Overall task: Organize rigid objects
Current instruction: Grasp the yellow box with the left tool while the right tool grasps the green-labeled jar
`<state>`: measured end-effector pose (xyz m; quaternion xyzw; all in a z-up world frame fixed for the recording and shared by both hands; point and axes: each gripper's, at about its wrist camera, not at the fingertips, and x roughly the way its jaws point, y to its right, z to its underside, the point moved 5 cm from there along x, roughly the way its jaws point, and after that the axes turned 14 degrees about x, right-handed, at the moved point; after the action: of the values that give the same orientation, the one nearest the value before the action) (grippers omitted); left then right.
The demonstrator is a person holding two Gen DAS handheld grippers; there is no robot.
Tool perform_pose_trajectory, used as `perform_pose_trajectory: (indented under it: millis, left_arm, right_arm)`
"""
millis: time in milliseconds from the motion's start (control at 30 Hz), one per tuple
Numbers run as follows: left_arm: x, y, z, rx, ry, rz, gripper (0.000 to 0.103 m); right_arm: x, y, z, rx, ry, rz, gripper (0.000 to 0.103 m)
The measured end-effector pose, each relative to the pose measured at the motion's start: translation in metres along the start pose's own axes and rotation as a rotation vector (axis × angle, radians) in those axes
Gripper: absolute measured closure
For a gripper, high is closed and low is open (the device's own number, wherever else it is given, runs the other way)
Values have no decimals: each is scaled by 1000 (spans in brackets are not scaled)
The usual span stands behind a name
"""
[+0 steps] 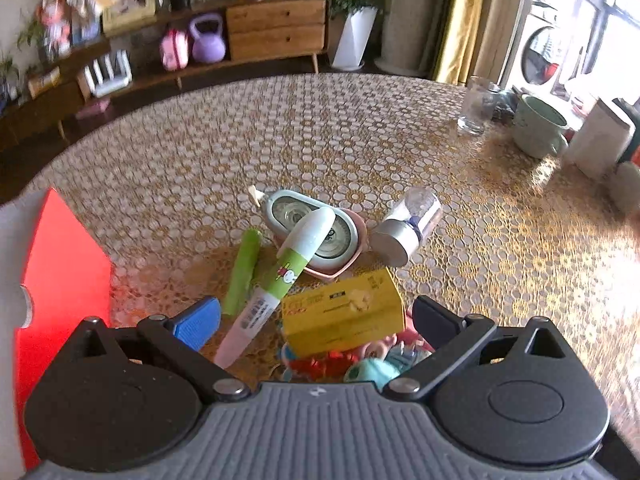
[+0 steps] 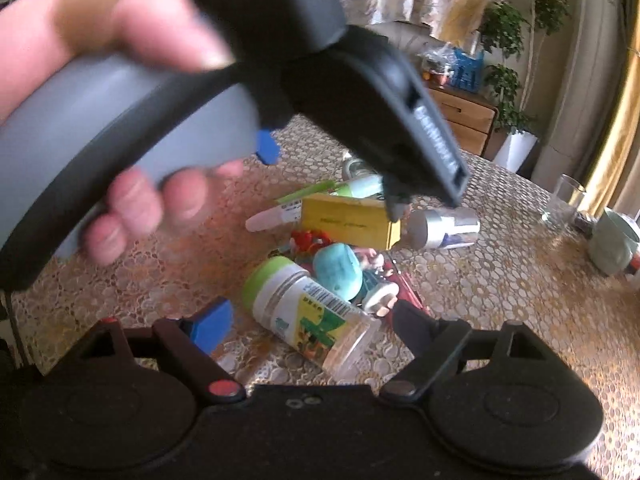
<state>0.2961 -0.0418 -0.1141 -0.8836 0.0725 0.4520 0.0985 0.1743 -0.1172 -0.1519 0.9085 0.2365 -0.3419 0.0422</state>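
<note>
A heap of small objects lies on the patterned table (image 1: pixel 320 128). In the left wrist view my left gripper (image 1: pixel 316 316) is open just above a yellow box (image 1: pixel 344 312), with a green-and-white pen (image 1: pixel 280 276), a green stick (image 1: pixel 244 272), a correction tape dispenser (image 1: pixel 316 228) and a silver-capped bottle (image 1: pixel 408 226) ahead. In the right wrist view my right gripper (image 2: pixel 312 328) is open around a green-lidded clear jar (image 2: pixel 308 316) lying on its side. The left gripper (image 2: pixel 332 176) hovers over the yellow box (image 2: pixel 348 220).
A red box (image 1: pixel 64 280) stands at the left. A glass (image 1: pixel 476 108), a green mug (image 1: pixel 536 128) and a white container (image 1: pixel 600 140) sit at the far right of the table. Small toys (image 2: pixel 340 268) lie in the heap. A sideboard stands behind the table.
</note>
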Motion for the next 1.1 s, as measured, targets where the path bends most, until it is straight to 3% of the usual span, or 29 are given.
perform_pose_trajectory:
  millis: [100, 333, 567, 700, 767, 967, 1100]
  left_arm:
    - [11, -5, -5, -49, -35, 60, 0]
    - [31, -12, 1, -120, -106, 100, 1]
    - [36, -15, 5, -143, -108, 114, 1]
    - [35, -13, 5, -137, -96, 129, 12]
    - [34, -12, 4, -134, -91, 127, 29]
    - [32, -15, 6, -127, -87, 114, 30]
    - [21, -19, 9, -113, -59, 105, 30]
  right_arm:
    - [4, -1, 3, -51, -12, -1, 17]
    - [14, -1, 11, -126, -42, 18, 23]
    - [19, -6, 11, -201, -28, 34, 26]
    - [20, -4, 9, -203, -28, 43, 31]
    - [19, -2, 8, -195, -32, 40, 38]
    - [12, -1, 10, -145, -46, 16, 49]
    - [4, 1, 10, -83, -58, -10, 51]
